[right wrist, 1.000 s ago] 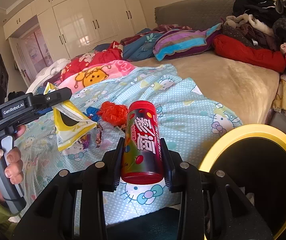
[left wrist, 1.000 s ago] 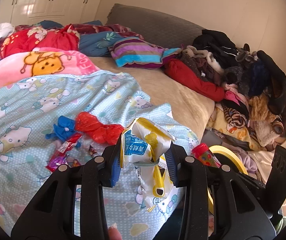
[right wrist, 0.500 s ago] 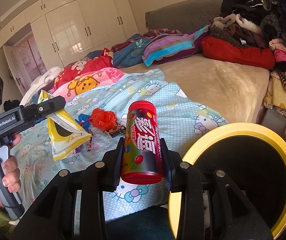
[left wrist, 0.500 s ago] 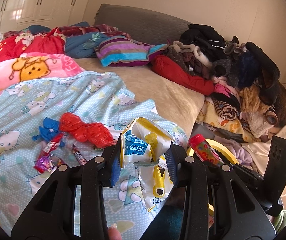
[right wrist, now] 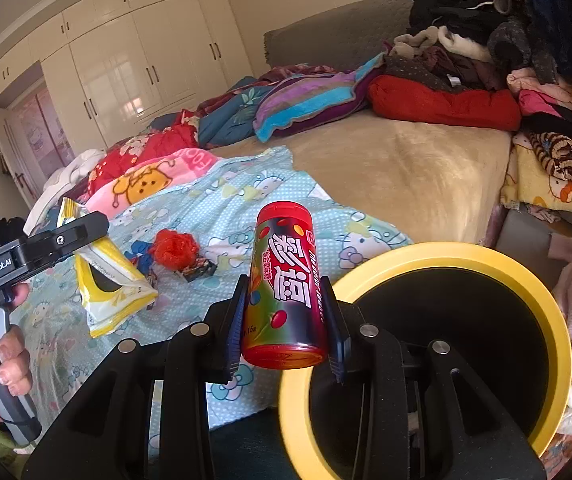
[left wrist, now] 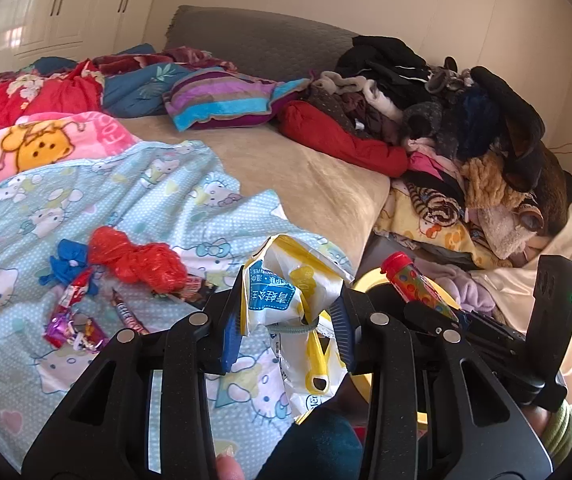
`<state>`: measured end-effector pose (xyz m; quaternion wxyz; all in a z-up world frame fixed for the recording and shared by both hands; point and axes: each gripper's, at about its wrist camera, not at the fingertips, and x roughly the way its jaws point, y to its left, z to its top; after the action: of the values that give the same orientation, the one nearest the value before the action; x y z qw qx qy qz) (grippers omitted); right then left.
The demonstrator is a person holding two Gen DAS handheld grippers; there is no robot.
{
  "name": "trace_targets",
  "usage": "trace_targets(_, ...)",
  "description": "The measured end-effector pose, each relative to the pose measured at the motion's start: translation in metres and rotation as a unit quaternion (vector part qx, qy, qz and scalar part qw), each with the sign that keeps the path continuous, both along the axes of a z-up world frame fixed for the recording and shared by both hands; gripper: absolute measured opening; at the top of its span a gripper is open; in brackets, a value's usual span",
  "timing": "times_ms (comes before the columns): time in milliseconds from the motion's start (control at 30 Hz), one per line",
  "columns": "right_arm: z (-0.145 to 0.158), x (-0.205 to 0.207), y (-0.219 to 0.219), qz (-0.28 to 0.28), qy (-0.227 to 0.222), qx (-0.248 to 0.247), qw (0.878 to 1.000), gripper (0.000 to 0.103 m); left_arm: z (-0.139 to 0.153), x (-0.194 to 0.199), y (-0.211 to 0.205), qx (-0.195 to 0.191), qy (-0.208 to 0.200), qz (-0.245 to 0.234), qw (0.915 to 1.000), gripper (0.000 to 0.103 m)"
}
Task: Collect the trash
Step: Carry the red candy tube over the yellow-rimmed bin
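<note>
A: Status on the two grippers?

B: Left gripper [left wrist: 286,322] is clamped on the crumpled yellow-and-white snack bag [left wrist: 292,292], held up off the bed [left wrist: 318,176]. Right gripper [right wrist: 288,322] is clamped on the red candy can [right wrist: 282,290], upright between the pads, its base toward the camera.

A: Anything different from a second ago?

B: Grasps unchanged on both. The view has shifted: in the right wrist view the yellow-rimmed bin [right wrist: 482,268] now shows far more of its rim and black interior, and the can sits just left of the rim, overlapping its edge. In the left wrist view the can shows as a red-capped tube, higher and further out of the clutter than before, with the bin's yellow rim right behind it.

A: Loose trash?

B: Still on the light blue cat-print blanket [left wrist: 134,196]: a red plastic bag [left wrist: 138,258], a blue wrapper [left wrist: 66,260] just left of it, and candy wrappers [left wrist: 74,320] nearer the camera. None have moved on the blanket.

A: Left hand?

B: Visible in the right wrist view, wrapped on the left gripper's handle [right wrist: 2,344], well left of the bin.
</note>
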<state>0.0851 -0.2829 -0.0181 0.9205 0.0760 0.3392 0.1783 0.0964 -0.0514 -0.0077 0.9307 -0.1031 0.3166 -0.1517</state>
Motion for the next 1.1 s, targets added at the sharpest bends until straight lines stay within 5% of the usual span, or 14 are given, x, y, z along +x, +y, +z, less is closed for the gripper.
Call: trace_targets(1100, -0.013, -0.005, -0.083, -0.091, 0.008, -0.003, 0.996, 0.032, -0.005, -0.008, -0.074, 0.020, -0.005, -0.091, 0.9957, 0.030)
